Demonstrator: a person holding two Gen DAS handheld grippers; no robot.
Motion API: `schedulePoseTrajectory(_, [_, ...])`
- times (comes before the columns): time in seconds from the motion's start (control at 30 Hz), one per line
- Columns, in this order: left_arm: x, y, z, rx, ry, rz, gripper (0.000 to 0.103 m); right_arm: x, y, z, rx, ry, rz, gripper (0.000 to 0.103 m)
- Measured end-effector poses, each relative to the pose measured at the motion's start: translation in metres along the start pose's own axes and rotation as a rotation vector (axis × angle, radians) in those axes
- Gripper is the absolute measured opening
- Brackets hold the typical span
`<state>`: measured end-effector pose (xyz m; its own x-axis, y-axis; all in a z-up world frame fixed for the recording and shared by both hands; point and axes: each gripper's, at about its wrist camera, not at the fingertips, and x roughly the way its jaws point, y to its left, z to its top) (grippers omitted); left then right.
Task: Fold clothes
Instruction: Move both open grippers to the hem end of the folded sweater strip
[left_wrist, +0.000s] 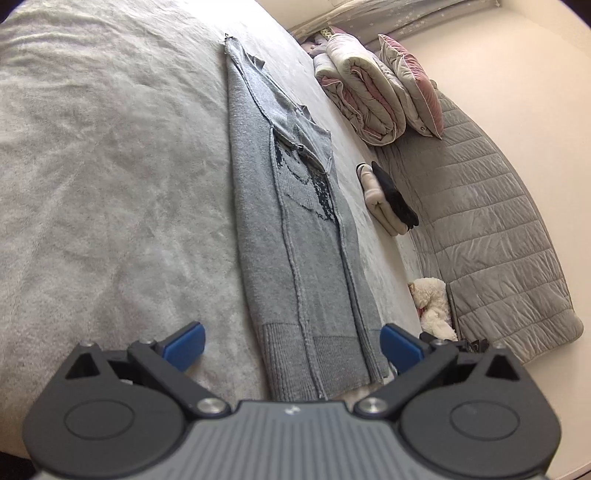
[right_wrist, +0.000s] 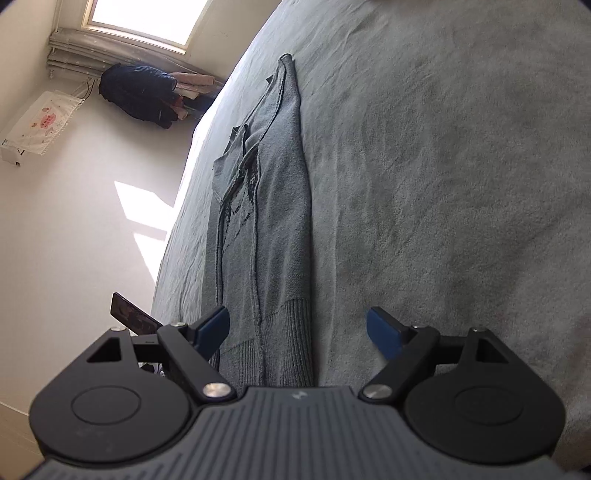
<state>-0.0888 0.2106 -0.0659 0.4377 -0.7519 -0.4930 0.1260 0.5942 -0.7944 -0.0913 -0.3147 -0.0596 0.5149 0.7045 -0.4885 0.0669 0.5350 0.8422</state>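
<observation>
two grippers: left gripper (left_wrist: 291, 347) spread wide, nothing held; right gripper (right_wrist: 297, 332) spread wide, nothing held
sweater (left_wrist: 288, 221): grey knit, folded into long narrow strip, flat on bed (left_wrist: 110, 184), ribbed hem nearest both cameras
left wrist only: rolled quilts (left_wrist: 365, 99) and pink pillow (left_wrist: 413, 85) at far end, small folded clothes pile (left_wrist: 384, 199) beside sweater, white plush toy (left_wrist: 432, 302), grey quilted mat (left_wrist: 498, 229) off bed edge
right wrist only: window (right_wrist: 144, 18), dark jacket (right_wrist: 136, 88) hanging, white bag (right_wrist: 40, 125), sunlit floor patch (right_wrist: 144, 218)
obstruction: gripper bodies hide hem's near edge
</observation>
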Motion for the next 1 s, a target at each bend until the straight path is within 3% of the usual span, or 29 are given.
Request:
schedulePoseTrajectory(0.2, [0.004, 0.010, -0.003, -0.049, 0.036, -0.051, 0.095, 0.004, 0.004, 0.000, -0.007, 0.034, -0.008, 0.084])
schedulePoseTrajectory(0.47, [0.018, 0.002, -0.012, 0.015, 0.113, -0.068, 0.092, 0.016, 0.013, -0.004, -0.059, 0.113, -0.016, 0.079])
schedulePoseTrajectory(0.77, [0.028, 0.003, -0.013, 0.024, 0.171, -0.143, 0.090, 0.021, 0.015, -0.002, -0.078, 0.154, -0.009, 0.078])
schedulePoseTrajectory(1.0, [0.049, 0.002, -0.015, 0.010, 0.240, -0.208, 0.074, 0.025, 0.019, -0.005, -0.094, 0.182, 0.004, 0.078])
